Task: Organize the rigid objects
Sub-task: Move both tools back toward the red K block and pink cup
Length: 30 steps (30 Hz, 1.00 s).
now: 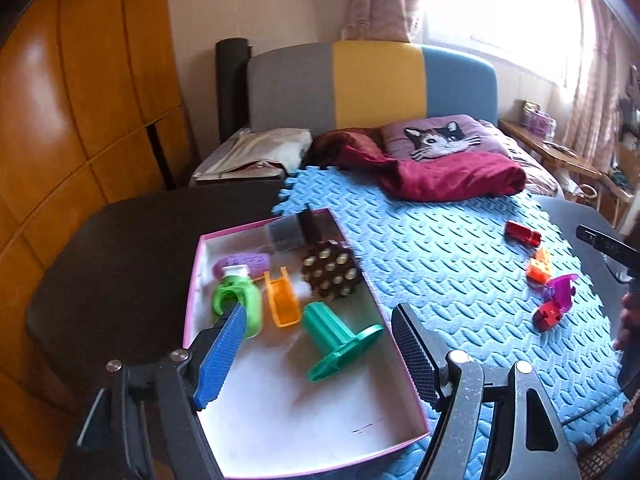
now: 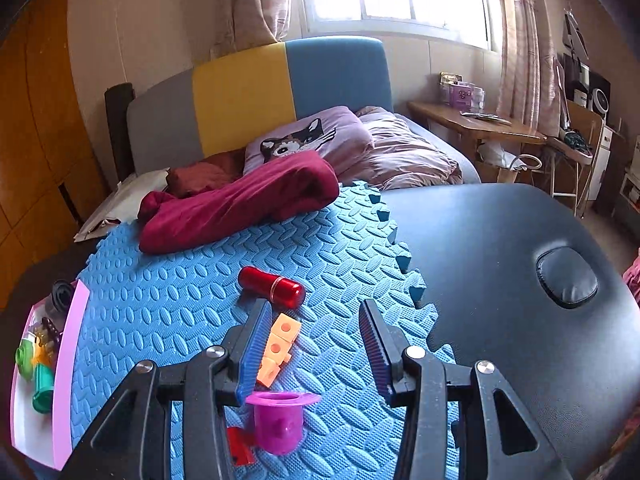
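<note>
In the left wrist view, the left gripper (image 1: 320, 356) is hanging with jaws apart and nothing between them, over a pink-rimmed box (image 1: 280, 432). Six things are lying in the box: a green bottle (image 1: 236, 300), a purple piece (image 1: 242, 262), an orange clip (image 1: 282, 304), a teal spool (image 1: 340, 340), a brown studded disc (image 1: 330, 276) and a grey cup (image 1: 284, 234), the cup blurred. Right of the box on the blue foam mat (image 1: 440, 264) are sitting a red cylinder (image 1: 522, 234), an orange block piece (image 1: 540, 266), a magenta cup (image 1: 562, 288) and a red piece (image 1: 548, 314).

In the right wrist view, the right gripper (image 2: 316, 346) is hovering empty, jaws apart, over the mat (image 2: 160, 300). The red cylinder (image 2: 272, 284) is lying beyond it, the orange block piece (image 2: 276, 348) is just beside its left finger, and the magenta cup (image 2: 280, 420) is below. The red piece (image 2: 240, 444) is half hidden. The box (image 2: 68, 360) is cut off at left.
</note>
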{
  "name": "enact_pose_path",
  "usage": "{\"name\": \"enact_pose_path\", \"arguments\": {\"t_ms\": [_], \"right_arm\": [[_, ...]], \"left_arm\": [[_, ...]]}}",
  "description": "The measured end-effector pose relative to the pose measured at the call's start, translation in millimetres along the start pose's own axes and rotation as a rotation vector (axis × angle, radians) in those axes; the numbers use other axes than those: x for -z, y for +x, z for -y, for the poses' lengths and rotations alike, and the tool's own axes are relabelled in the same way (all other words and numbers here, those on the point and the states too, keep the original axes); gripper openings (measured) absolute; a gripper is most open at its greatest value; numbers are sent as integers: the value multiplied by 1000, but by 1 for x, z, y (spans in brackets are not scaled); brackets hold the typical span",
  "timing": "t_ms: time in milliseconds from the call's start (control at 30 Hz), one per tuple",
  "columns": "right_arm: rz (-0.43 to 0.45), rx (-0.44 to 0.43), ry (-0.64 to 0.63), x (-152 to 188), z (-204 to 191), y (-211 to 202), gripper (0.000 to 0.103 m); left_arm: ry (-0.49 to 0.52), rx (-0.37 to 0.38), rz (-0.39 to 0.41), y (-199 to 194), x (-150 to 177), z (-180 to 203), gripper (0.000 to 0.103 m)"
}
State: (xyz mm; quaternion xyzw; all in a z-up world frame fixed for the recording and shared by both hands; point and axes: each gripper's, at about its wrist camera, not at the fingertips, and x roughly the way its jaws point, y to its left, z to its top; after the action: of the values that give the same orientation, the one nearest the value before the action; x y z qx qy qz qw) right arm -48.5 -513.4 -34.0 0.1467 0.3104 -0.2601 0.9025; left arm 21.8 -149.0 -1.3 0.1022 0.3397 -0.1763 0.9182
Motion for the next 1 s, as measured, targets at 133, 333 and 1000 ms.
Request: {"name": "enact_pose_path", "arguments": {"t_ms": [133,333,1000], "right_arm": [[18,10,24,-1,4,-4,46],[6,32,103,-3,20,-3,46],[-39,-7,264,-2,48,2,46]], "left_arm": [[33,22,-2,5,-5,16,76],[96,86,-8,16,-16,48,76],[526,513,-110,67,5,220,75]]}}
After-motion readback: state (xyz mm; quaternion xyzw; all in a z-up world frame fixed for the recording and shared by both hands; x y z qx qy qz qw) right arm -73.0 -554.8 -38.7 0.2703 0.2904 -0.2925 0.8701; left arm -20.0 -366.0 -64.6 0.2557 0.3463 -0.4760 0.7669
